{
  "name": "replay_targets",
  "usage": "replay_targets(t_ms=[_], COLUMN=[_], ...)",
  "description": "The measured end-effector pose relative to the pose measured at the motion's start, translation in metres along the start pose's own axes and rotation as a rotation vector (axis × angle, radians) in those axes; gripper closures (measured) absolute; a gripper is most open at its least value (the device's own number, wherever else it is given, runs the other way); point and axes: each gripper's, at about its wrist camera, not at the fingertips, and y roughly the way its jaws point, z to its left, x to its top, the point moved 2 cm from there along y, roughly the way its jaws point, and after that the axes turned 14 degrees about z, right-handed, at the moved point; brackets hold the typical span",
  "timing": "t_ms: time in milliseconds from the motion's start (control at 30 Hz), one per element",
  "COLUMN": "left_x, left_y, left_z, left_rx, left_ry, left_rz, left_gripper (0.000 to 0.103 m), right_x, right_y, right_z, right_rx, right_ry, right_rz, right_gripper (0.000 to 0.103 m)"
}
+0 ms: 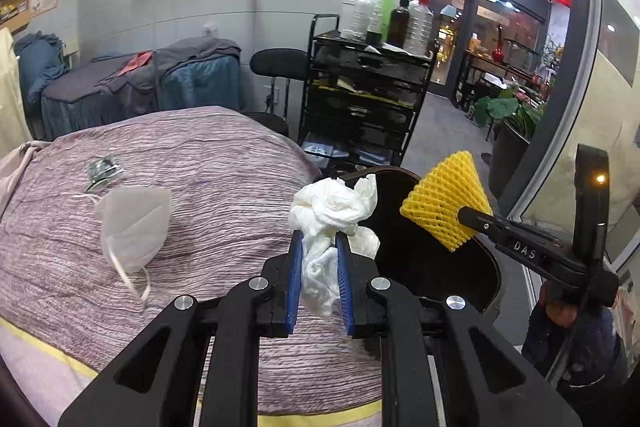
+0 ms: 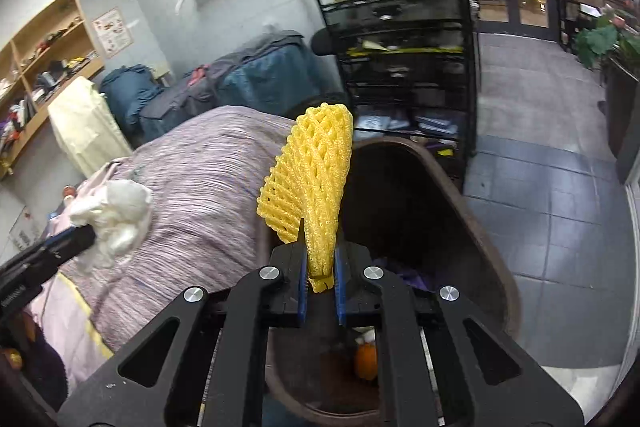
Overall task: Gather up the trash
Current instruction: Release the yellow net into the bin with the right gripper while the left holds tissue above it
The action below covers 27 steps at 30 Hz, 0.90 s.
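Note:
My left gripper [image 1: 319, 247] is shut on a crumpled white tissue [image 1: 332, 211], held at the bed's right edge next to the dark bin [image 1: 432, 267]. The tissue also shows in the right wrist view [image 2: 112, 215]. My right gripper [image 2: 319, 267] is shut on a yellow foam fruit net [image 2: 312, 183] and holds it above the open brown bin [image 2: 492, 251]; the net also shows in the left wrist view [image 1: 444, 201]. A white face mask [image 1: 134, 223] and a small green wrapper [image 1: 102, 169] lie on the purple striped bedcover [image 1: 208, 163].
The bin holds an orange item [image 2: 366, 363] and some dark trash. A black trolley [image 1: 360, 99] with bottles on top stands behind the bin. A black stool [image 1: 278, 65], a covered massage bed [image 1: 132, 83], wall shelves and a tiled floor [image 2: 552, 195] surround.

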Motion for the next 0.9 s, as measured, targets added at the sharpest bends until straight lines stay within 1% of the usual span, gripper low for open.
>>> replay_targets(t_ms=[200, 267, 300, 333, 367, 400, 433, 600, 900], left_x=[0.003, 0.004, 0.004, 0.004, 0.005, 0.006, 0.007, 0.011, 0.025], left_y=[0.01, 0.014, 0.016, 0.019, 0.02, 0.022, 0.025, 0.035, 0.056], left_z=[-0.019, -0.024, -0.026, -0.029, -0.03, -0.031, -0.033, -0.039, -0.063], left_rx=[-0.009, -0.011, -0.013, -0.014, -0.014, -0.013, -0.012, -0.023, -0.03], left_ry=[0.041, 0.051, 0.054, 0.059, 0.061, 0.064, 0.069, 0.075, 0.137], left_rz=[0.021, 0.029, 0.033, 0.038, 0.041, 0.044, 0.049, 0.073, 0.104], left_gripper=[0.087, 0.087, 0.087, 0.087, 0.087, 0.087, 0.087, 0.087, 0.087], right_x=[-0.01, -0.012, -0.013, -0.014, -0.013, -0.015, -0.015, -0.012, -0.011], right_y=[0.014, 0.018, 0.02, 0.022, 0.023, 0.022, 0.021, 0.014, -0.009], right_z=[-0.03, -0.035, -0.036, -0.039, -0.042, -0.045, -0.048, -0.055, -0.063], right_rx=[-0.043, -0.057, -0.065, -0.072, -0.076, -0.08, -0.081, -0.084, -0.095], right_ry=[0.054, 0.062, 0.064, 0.072, 0.083, 0.098, 0.104, 0.129, 0.164], right_rz=[0.034, 0.046, 0.05, 0.056, 0.053, 0.042, 0.036, 0.008, -0.062], right_gripper=[0.092, 0.088, 0.084, 0.067, 0.048, 0.041, 0.038, 0.035, 0.034])
